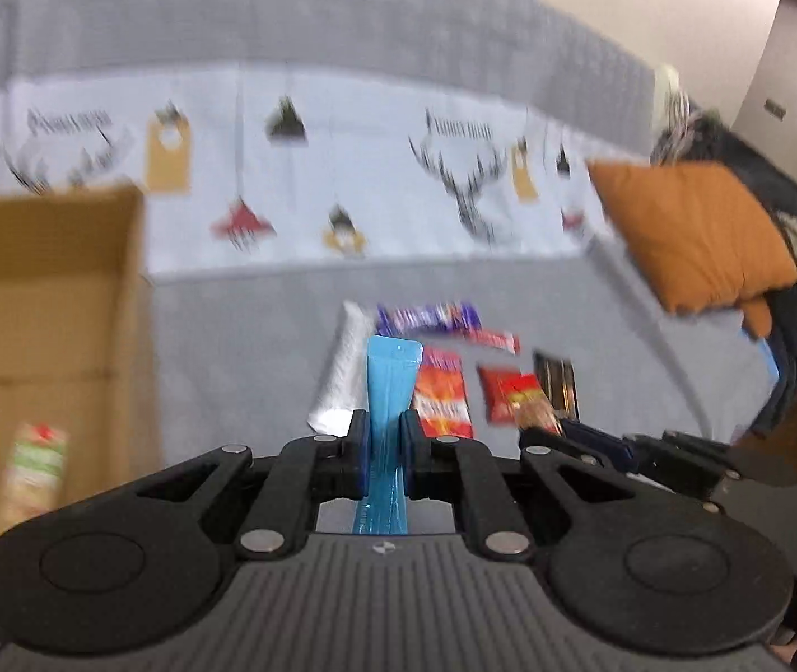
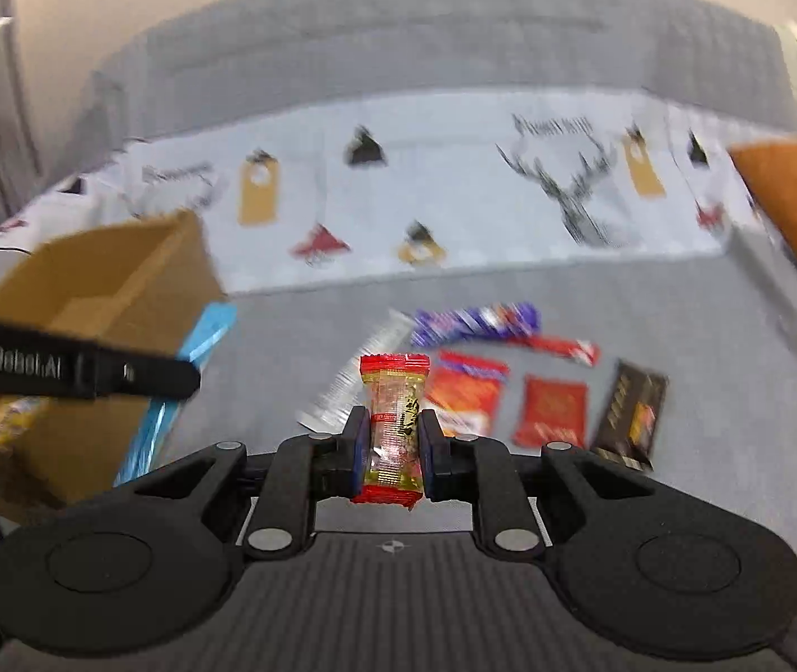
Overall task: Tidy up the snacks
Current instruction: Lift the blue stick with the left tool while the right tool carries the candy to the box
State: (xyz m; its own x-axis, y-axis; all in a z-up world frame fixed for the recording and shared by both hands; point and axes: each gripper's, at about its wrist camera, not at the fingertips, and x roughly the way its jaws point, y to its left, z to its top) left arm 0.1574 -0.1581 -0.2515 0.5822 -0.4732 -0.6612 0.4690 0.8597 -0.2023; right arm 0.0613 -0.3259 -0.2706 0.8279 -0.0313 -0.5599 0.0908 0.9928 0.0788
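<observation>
My left gripper is shut on a blue snack packet, held above the grey bed. My right gripper is shut on a red and clear snack packet. The left gripper and its blue packet show at the left of the right wrist view, by the open cardboard box. The box holds snack packets. Several snacks lie on the bed: a purple bar, an orange packet, a red packet, a dark bar, a white packet.
An orange cushion lies at the right on the bed. A white printed sheet covers the far part, before the grey headboard. Both views are motion-blurred.
</observation>
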